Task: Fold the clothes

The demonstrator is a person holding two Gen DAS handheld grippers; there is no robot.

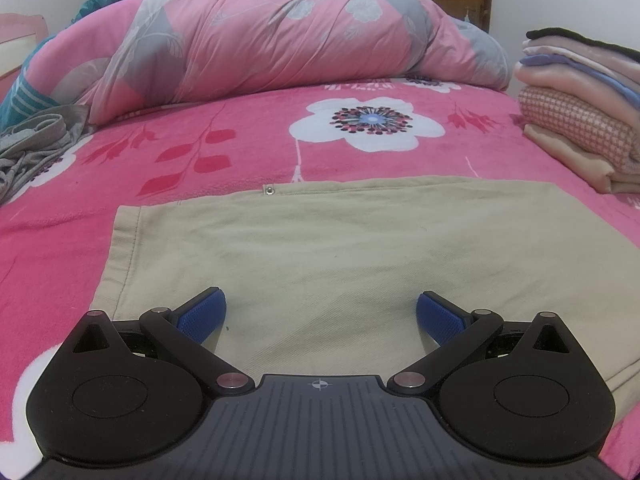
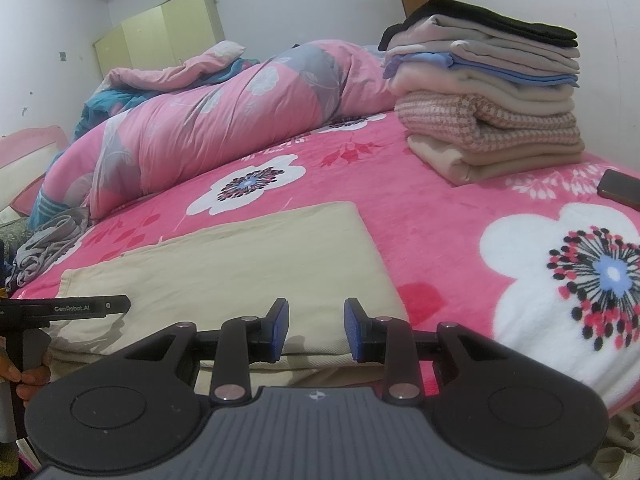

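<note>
A beige garment (image 1: 320, 240) lies folded flat on the pink flowered blanket (image 1: 248, 140), with a metal snap on its far edge. My left gripper (image 1: 320, 316) hangs low over its near part, open wide, blue pads (image 1: 204, 314) far apart with only cloth below them. In the right wrist view the same garment (image 2: 248, 264) runs off to the left. My right gripper (image 2: 316, 328) sits over its near right corner, open by a narrow gap, nothing pinched between the pads (image 2: 280, 328). The left gripper's body (image 2: 92, 308) shows at the left edge, held by a hand (image 2: 24, 380).
A tall stack of folded clothes (image 2: 492, 100) stands at the back right, also the stack (image 1: 580, 120). A rolled pink quilt (image 1: 280, 48) crosses the back of the bed. A crumpled grey garment (image 1: 32, 148) lies at the left. A dark phone (image 2: 622, 188) rests at the right.
</note>
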